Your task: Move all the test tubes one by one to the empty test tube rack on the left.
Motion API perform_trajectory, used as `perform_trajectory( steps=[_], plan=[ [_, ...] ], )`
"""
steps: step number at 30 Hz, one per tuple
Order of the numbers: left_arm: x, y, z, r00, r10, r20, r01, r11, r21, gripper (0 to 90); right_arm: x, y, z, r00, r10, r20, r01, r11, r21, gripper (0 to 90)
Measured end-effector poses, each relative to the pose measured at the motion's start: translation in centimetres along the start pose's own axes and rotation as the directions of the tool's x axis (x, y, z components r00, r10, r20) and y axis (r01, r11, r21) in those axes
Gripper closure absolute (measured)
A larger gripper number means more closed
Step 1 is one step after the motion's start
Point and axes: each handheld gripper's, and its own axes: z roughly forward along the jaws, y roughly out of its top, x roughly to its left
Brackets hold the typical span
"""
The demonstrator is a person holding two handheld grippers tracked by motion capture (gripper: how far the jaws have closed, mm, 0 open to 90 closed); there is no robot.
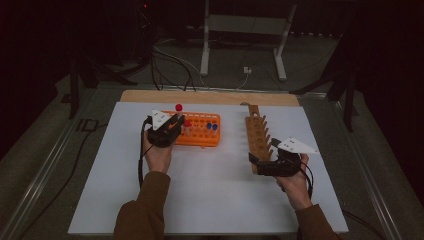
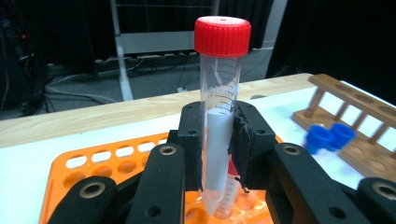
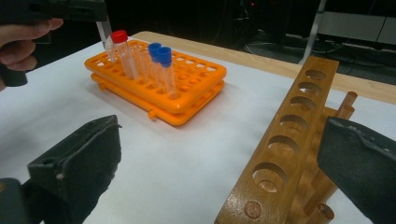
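The left hand-held gripper [image 2: 219,140] is clamped on a red-capped tube [image 2: 219,93], held upright over the orange rack [image 2: 84,168] with its tip just above or barely inside a hole at the lower centre of the left gripper view. In the high view this sits left of centre on the white worktop [image 1: 215,190]. By my reading the tube is either going into the orange rack or coming out of it; another red-capped tube [image 3: 122,51] and two blue-capped tubes [image 3: 161,63] stand in the rack, and the wooden rack [image 3: 285,140] holds none that I can see, so most of the work looks left

The right hand-held gripper [image 3: 219,168] stands open, its jaws either side of the wooden rack's near end, gripping nothing. The right gripper view shows the empty holes plainly; the high view gives the layout: orange rack left, wooden rack right
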Motion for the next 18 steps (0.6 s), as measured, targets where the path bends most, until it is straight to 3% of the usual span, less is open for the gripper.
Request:
perform_trajectory(
  steps=[5, 11, 18],
  plan=[
    [0.4, -0.6, 0.9, 0.9998, 0.002, -0.02, -0.002, 0.9996, 0.027, 75.2, -0.1, 0.0, 0.1, 0.9999, 0.01, -0.005, -0.01, 1.0, -0.004, 0.1],
    [0.8, -1.2, 1.8, 0.9993, -0.027, -0.027, 0.028, 0.9986, 0.045, 75.1, -0.1, -0.3, 0.2, 0.9998, 0.015, -0.009, -0.015, 1.0, -0.001, 0.1],
    [0.7, -2.3, 2.2, 0.9995, -0.016, -0.028, 0.018, 0.9965, 0.081, 75.2, -0.3, -0.7, 0.5, 0.9998, 0.019, -0.011, -0.019, 1.0, 0.013, 0.1]
  ],
)
